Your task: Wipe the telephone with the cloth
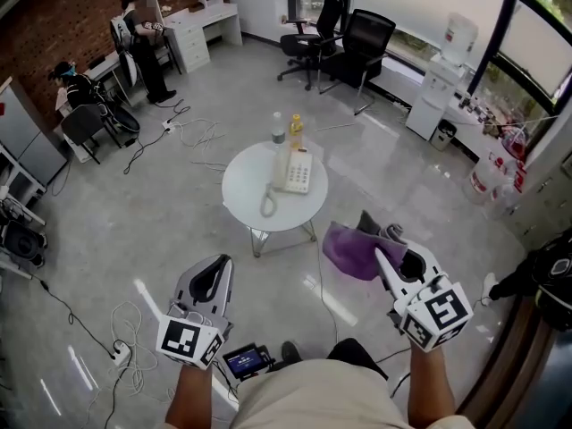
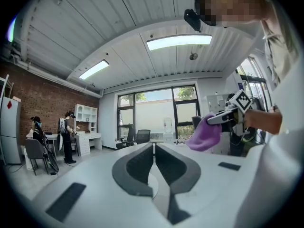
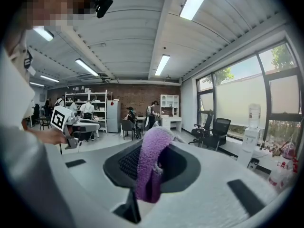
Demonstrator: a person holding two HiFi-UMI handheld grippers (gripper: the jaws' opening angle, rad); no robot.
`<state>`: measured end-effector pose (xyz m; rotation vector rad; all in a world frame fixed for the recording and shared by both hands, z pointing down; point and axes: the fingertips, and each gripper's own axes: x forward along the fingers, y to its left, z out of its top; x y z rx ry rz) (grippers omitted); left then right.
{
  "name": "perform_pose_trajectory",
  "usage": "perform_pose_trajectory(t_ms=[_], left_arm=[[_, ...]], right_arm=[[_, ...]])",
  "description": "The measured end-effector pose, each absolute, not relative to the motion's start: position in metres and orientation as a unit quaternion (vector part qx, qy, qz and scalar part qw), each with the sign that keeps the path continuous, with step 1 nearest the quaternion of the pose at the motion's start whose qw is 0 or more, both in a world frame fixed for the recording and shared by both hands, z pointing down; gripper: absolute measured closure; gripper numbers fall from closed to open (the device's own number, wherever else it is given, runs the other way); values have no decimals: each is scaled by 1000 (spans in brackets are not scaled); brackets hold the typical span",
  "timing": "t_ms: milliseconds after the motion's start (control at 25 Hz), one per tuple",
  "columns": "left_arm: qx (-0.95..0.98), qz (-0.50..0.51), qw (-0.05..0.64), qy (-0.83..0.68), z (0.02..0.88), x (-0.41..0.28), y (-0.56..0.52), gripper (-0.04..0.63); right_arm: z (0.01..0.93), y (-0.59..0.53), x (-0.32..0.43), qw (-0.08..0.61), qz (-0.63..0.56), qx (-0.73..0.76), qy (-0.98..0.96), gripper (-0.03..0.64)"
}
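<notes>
At the bottom edge of the head view, the person's pale shirt (image 1: 313, 400) filled the centre, with a forearm running up on each side to a marker cube.

The left gripper (image 1: 214, 271) sat at lower left. In its own view its jaws were together, the dark pads meeting along a thin seam with nothing between them. The right gripper (image 1: 398, 256) sat at lower right, its jaws clamped on the purple cloth (image 1: 349, 248). In the right gripper view the cloth (image 3: 151, 160) stood up between the pads as a folded ridge and hung over their near end. In the head view it spilled to the left of the jaws, above the grey floor (image 1: 134, 239) and well apart from the counter (image 1: 246, 190).

That round white counter stood just above the frame's centre, beyond both grippers. The cream telephone (image 1: 295, 170) lay on its right half, and its coiled cord (image 1: 268, 206) looped down toward the near rim. Neither gripper touched it. At the counter's far edge stood a clear bottle (image 1: 278, 129) and a yellow bottle (image 1: 296, 130), side by side.

White cables (image 1: 201, 137) trailed across the floor left of the counter. Farther up, black office chairs (image 1: 366, 38) stood by the windows, a water dispenser (image 1: 451, 61) at upper right, and a person (image 1: 143, 38) stood beside white desks at upper left.
</notes>
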<state>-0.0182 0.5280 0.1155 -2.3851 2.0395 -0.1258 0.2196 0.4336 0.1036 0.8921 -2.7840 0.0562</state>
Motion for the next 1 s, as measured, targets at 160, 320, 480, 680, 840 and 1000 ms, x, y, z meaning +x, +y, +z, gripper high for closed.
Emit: perform_pose_trajectory(t_ms=[160, 320, 480, 680, 840, 1000], left_arm=[[-760, -36, -7, 649, 125, -31, 525, 577], [-760, -36, -14, 649, 138, -43, 514, 577], [-746, -46, -21, 664, 137, -52, 497, 577], [-723, -57, -27, 688, 146, -70, 465, 577], [-722, -60, -39, 688, 160, -68, 422, 577], [-718, -58, -43, 692, 167, -64, 374, 577]], right_arm=[[104, 427, 202, 112, 18, 298, -948, 548], [106, 407, 188, 117, 16, 293, -949, 548], [113, 377, 177, 118, 20, 280, -952, 548], [124, 327, 156, 112, 26, 253, -961, 548], [128, 282, 149, 111, 28, 234, -965, 548], [137, 227, 149, 118, 35, 225, -967, 548]])
